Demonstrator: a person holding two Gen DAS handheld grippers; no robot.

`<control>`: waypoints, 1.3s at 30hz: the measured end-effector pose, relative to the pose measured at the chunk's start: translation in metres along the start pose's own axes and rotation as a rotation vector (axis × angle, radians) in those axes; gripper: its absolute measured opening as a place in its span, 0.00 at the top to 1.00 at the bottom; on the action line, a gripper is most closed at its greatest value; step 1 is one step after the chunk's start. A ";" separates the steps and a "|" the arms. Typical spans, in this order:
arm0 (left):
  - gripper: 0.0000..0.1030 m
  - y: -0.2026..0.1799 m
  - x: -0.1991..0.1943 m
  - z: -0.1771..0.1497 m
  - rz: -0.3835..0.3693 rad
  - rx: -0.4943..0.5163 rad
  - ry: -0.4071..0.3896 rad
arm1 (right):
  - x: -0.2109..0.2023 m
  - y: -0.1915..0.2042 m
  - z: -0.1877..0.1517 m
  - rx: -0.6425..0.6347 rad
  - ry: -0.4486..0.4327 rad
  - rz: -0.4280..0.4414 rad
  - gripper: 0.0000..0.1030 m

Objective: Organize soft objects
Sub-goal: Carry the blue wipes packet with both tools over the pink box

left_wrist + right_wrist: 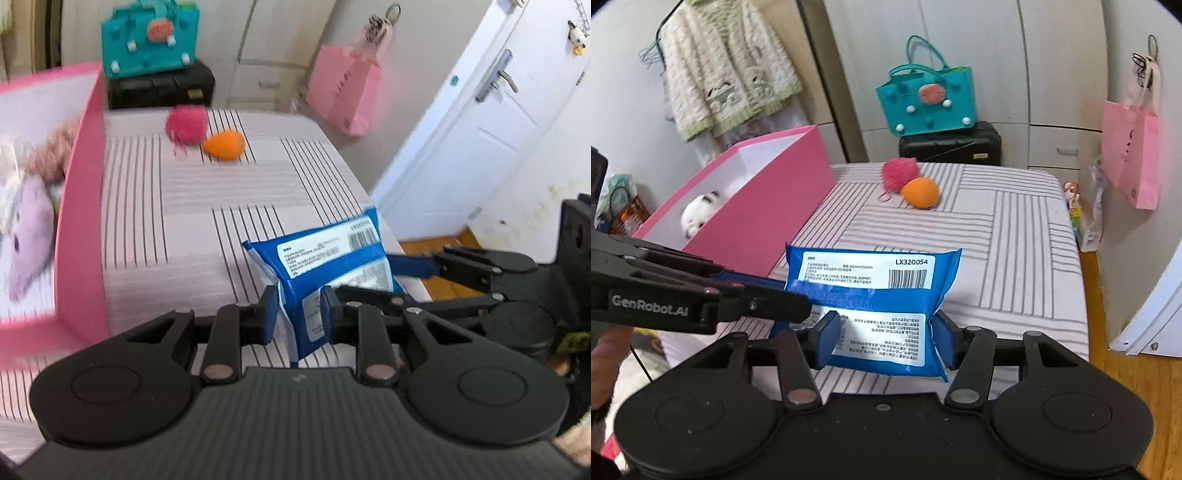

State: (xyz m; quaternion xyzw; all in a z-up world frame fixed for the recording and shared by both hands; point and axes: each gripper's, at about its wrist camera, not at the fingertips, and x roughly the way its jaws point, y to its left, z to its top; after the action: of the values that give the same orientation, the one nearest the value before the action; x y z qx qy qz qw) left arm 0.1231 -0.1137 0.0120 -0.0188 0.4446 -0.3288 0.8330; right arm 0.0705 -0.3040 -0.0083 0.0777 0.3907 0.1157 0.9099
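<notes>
A blue wipes packet [325, 254] [871, 295] hangs just above the near end of the striped cover [192, 206] [1015, 258]. My left gripper [298, 310] [798, 299] is shut on the packet's end seam. My right gripper [886, 332] [388, 280] has a pad against each long side of the packet, which is narrowed between them. Far back lie a fuzzy pink ball [186, 123] [900, 174] and an orange egg-shaped sponge [225, 144] [919, 192], touching each other. On the left stands a pink box [83, 206] [768, 206] holding a lilac plush [29, 236] and a white plush [698, 214].
A teal felt bag [927, 99] sits on a black case [951, 146] behind the cover. A pink paper bag [1130, 162] hangs at the right wall. The white door [480, 147] and wooden floor [1137, 387] lie past the cover's right edge.
</notes>
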 end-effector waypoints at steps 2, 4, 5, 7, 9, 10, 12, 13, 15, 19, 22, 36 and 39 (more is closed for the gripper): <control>0.79 0.004 -0.006 -0.006 -0.036 -0.018 0.043 | -0.004 0.006 -0.004 -0.019 0.011 0.003 0.40; 0.79 0.004 -0.010 -0.012 -0.038 -0.006 0.073 | -0.006 0.011 -0.009 -0.022 0.025 0.022 0.39; 0.79 0.003 -0.014 -0.015 -0.029 0.005 0.069 | -0.007 0.013 -0.012 -0.019 0.032 0.033 0.39; 0.79 0.000 -0.021 -0.023 -0.011 0.030 0.065 | -0.009 0.019 -0.016 -0.017 0.044 0.040 0.38; 0.79 0.001 -0.026 -0.028 -0.024 0.027 0.078 | -0.013 0.026 -0.020 -0.032 0.048 0.038 0.38; 0.79 0.003 -0.029 -0.031 -0.037 0.019 0.088 | -0.015 0.029 -0.021 -0.038 0.051 0.041 0.38; 0.79 0.007 -0.035 -0.036 -0.050 0.008 0.099 | -0.018 0.035 -0.025 -0.043 0.067 0.062 0.38; 0.79 0.009 -0.039 -0.040 -0.052 0.004 0.102 | -0.020 0.038 -0.026 -0.046 0.076 0.076 0.38; 0.79 0.012 -0.047 -0.045 -0.054 0.000 0.108 | -0.024 0.046 -0.028 -0.054 0.088 0.103 0.38; 0.79 0.027 -0.072 -0.055 -0.088 -0.021 0.132 | -0.033 0.068 -0.028 -0.097 0.090 0.171 0.38; 0.79 0.041 -0.099 -0.064 -0.077 -0.032 0.108 | -0.038 0.089 -0.025 -0.141 0.091 0.237 0.38; 0.77 0.088 -0.193 -0.088 0.092 -0.129 -0.046 | -0.029 0.168 0.001 -0.282 0.060 0.421 0.38; 0.77 0.095 -0.203 -0.082 0.116 -0.125 -0.079 | -0.028 0.175 0.015 -0.276 0.015 0.416 0.38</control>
State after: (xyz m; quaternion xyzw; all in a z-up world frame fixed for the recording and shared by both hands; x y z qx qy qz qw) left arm 0.0326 0.0968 0.0795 -0.0579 0.4315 -0.2505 0.8647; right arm 0.0365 -0.1441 0.0616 0.0306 0.3535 0.3533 0.8656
